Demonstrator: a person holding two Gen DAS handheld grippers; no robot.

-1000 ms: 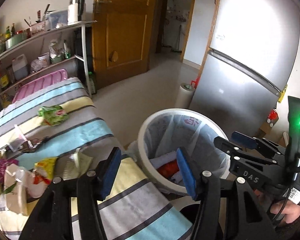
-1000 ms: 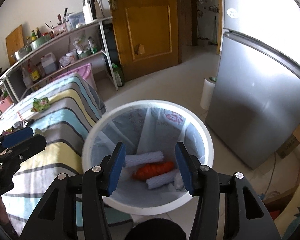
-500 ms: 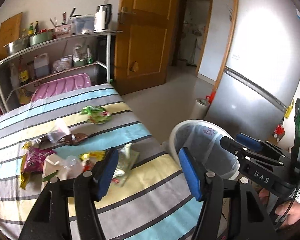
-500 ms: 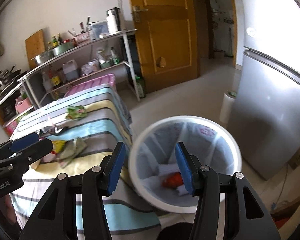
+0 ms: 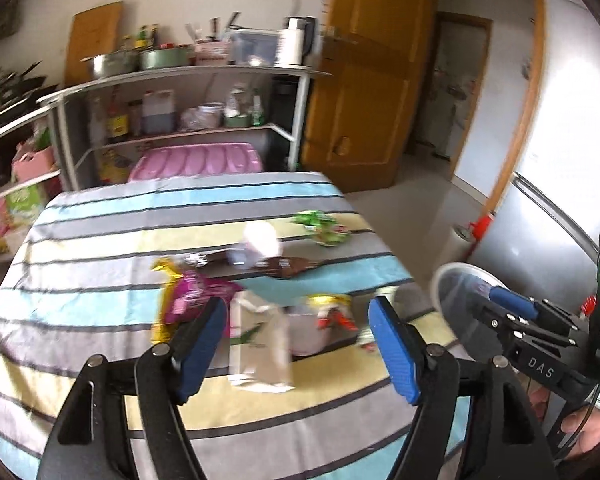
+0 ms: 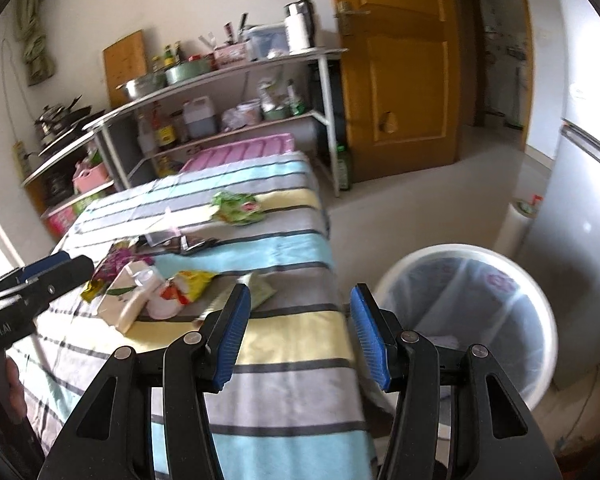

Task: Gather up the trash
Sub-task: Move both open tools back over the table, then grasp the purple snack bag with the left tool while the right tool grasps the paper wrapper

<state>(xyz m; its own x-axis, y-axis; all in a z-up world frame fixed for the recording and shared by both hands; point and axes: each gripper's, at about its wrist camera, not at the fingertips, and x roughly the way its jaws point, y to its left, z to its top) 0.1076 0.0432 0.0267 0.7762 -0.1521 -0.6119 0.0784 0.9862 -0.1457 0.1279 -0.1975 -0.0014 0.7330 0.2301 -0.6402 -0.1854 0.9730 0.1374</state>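
Lying in a loose cluster on the striped tablecloth point(image 5: 100, 216) is the trash: a purple wrapper point(image 5: 196, 296), a pale carton point(image 5: 260, 344), a yellow-red packet point(image 5: 332, 312), a brown wrapper point(image 5: 284, 266) and, apart at one o'clock, a green wrapper point(image 5: 322, 226). The left gripper point(image 5: 296, 350) has its jaws opening, nothing pinched, the carton and packet showing between its blue pads without contact. The right gripper point(image 6: 298, 336) is spread and empty; the cluster lies at ten o'clock from it, the lined white bin point(image 6: 472, 316) at three o'clock.
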